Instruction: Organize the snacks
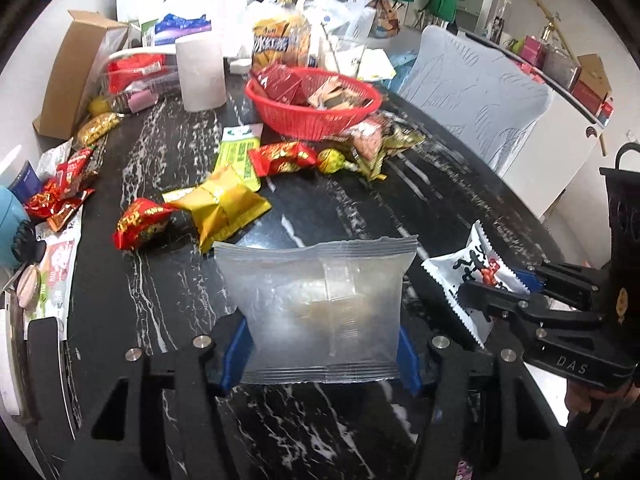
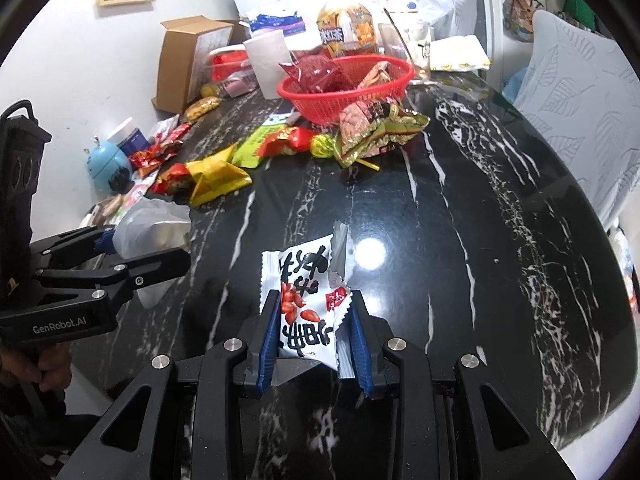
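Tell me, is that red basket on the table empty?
No, the red basket already holds several packets, among them dark red wrappers and brown ones.

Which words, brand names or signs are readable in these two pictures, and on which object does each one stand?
"GenRobot.AI": on the body of the left gripper, right wrist view.
"DAS": on the body of the right gripper, left wrist view.
Large black Chinese characters on the white peanut packet: visible, but I cannot read them reliably.
Print on the drink bottle, the red wrappers and the gold wrappers: too small or blurred.
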Demonstrator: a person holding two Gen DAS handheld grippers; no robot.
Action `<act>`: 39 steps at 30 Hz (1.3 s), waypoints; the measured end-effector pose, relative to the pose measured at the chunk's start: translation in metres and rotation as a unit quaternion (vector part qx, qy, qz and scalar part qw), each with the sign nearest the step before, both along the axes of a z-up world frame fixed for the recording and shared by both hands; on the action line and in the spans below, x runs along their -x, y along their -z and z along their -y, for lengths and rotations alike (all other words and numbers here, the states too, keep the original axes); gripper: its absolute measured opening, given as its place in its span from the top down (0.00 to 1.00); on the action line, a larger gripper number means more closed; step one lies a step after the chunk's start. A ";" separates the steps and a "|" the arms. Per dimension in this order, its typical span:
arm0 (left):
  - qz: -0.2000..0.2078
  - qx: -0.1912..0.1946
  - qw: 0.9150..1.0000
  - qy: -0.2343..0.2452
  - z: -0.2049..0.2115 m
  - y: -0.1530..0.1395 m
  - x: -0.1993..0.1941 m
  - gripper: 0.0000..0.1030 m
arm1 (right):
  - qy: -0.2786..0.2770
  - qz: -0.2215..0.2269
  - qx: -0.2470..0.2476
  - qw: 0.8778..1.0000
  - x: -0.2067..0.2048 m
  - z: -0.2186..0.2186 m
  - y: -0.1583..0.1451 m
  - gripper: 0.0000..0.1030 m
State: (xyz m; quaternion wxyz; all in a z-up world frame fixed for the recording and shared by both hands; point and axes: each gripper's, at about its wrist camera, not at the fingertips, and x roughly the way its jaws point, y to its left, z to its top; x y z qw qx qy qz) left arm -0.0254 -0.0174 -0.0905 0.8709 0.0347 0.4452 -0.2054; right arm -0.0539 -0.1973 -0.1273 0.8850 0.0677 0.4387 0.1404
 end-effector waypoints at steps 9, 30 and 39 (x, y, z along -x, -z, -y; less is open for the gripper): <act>0.059 0.019 0.998 0.006 0.005 -0.036 0.015 0.42 | -0.003 0.046 0.004 0.999 0.018 0.001 -0.028 0.69; 0.135 0.028 0.990 0.028 0.039 -0.087 -0.092 0.42 | 0.013 0.121 0.030 0.992 -0.065 0.027 -0.091 0.69; 0.141 0.022 0.989 0.033 0.054 -0.080 -0.153 0.42 | 0.017 0.124 0.038 0.991 -0.129 0.035 -0.095 0.69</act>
